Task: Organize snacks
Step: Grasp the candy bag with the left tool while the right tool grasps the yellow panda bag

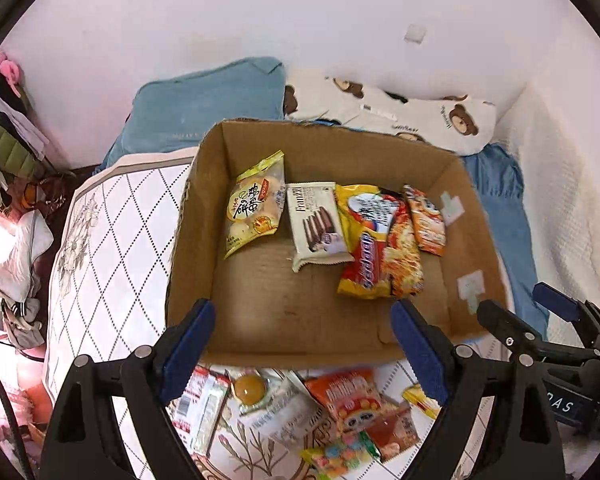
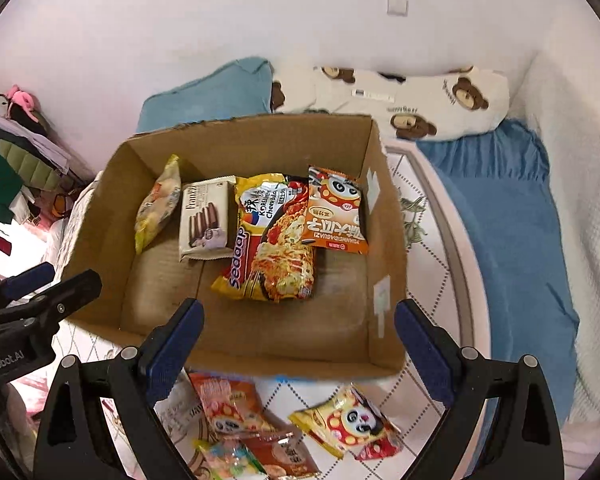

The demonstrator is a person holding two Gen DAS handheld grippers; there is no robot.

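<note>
below both sets of fingers, apart and empty, loose packets wait on the bed; drop the right gripper (image 2: 300,352) onto the yellow panda packet (image 2: 348,420), then carry it over the cardboard box (image 2: 292,364) wall.

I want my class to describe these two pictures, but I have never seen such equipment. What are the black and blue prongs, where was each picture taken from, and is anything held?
A person holds a two-finger tool in each hand; a camera on each looks along its fingers. One picture is from the left gripper, the other from the right gripper. Both are open and hold nothing. Ahead, on a quilted white bed cover, stands an open brown cardboard box with four packets inside, among them a yellow noodle packet. More snacks lie outside, such as a yellow panda packet.
</note>
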